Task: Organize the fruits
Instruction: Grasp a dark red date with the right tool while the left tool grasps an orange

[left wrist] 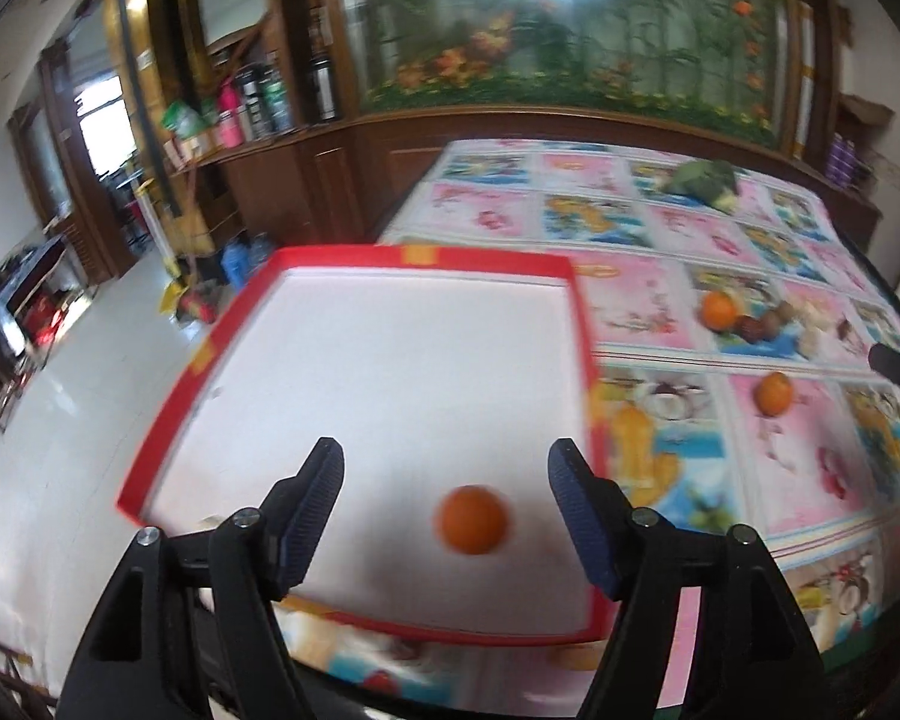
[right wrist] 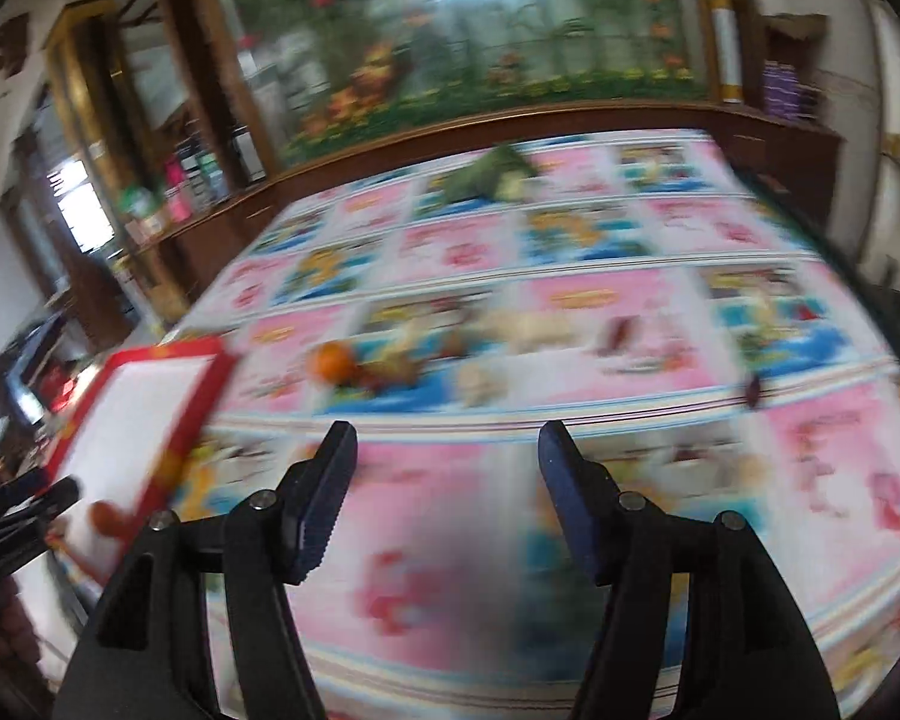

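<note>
Left gripper (left wrist: 447,474) spread, empty; orange (left wrist: 471,519) lies in tray (left wrist: 426,257) between its fingers. Right gripper (right wrist: 447,462) spread, empty. Next: remaining fruit ahead.

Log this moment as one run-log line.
left gripper: open, over tray | orange: in tray | right gripper: open, empty | oranges on table

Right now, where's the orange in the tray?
Left wrist view: orange lies inside the red-rimmed tray, near its front edge, below the open left gripper, nearer its right finger.
</note>
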